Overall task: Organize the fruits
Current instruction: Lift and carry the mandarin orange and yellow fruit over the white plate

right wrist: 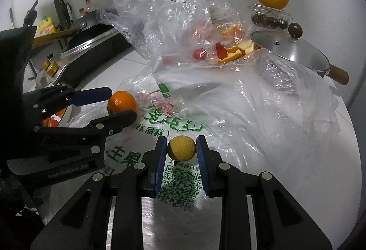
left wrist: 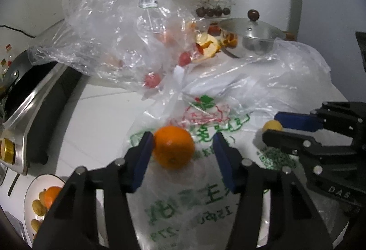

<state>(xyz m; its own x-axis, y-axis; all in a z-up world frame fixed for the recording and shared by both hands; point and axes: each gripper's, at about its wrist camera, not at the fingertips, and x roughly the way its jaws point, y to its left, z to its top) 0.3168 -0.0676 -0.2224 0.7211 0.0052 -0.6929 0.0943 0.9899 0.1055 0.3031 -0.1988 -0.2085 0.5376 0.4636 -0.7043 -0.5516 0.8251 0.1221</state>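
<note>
Right gripper (right wrist: 181,150) is clamped on the small yellow fruit (right wrist: 181,147). Left gripper (left wrist: 183,147) is unclenched around the orange (left wrist: 173,146), touching one pad; center it before squeezing, I'd say.

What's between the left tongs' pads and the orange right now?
Left wrist view: the orange touches one pad; between it and the other pad only the printed plastic bag shows.
</note>
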